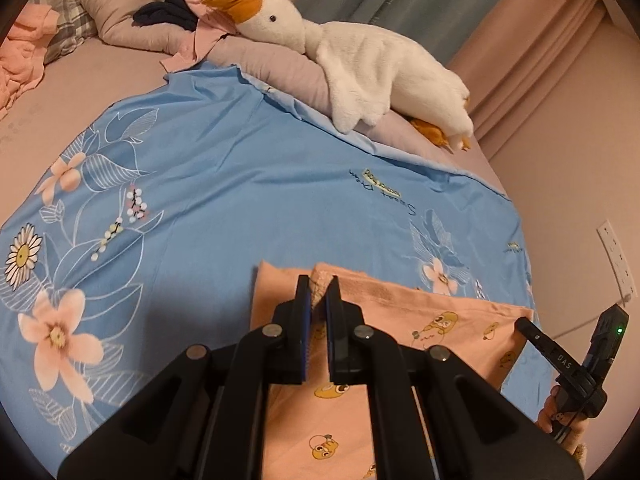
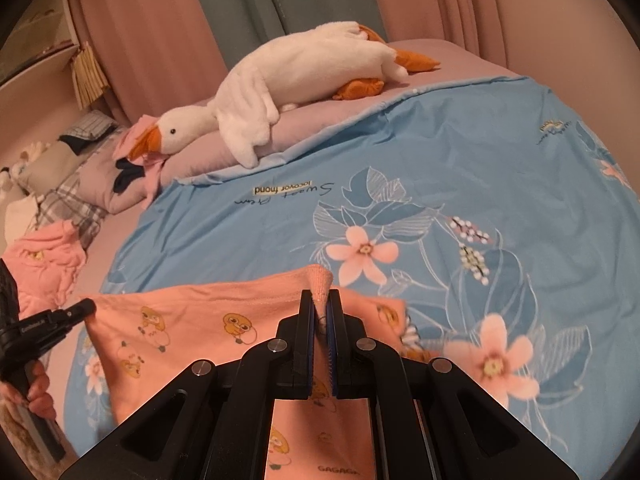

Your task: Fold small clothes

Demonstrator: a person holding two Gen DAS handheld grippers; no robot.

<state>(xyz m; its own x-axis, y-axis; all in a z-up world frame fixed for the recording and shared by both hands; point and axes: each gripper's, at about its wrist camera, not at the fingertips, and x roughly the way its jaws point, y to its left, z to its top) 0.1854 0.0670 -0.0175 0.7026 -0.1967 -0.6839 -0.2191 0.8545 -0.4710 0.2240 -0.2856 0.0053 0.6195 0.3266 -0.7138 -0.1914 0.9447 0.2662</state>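
While the peach garment (image 1: 400, 344) is hanging stretched above the blue floral duvet (image 1: 240, 184), the left gripper (image 1: 318, 292) is pinching one ribbed corner tightly and the right gripper (image 2: 320, 300) is clamping the other, near a plush goose (image 2: 288, 80)

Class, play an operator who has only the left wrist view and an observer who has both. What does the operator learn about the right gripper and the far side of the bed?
Operator: I see my fingers pinching the peach garment's edge. What is the right gripper doing?
Observer: The right gripper is shut on the garment too, on a ribbed edge.
Operator: Any text on the cloth?
Observer: Yes, "GAGAGA" is printed low on it, between the gripper's arms.
Operator: What lies left of the pillows?
Observer: A shelf stands behind the bed's head, with a straw-coloured tassel hanging beside it.
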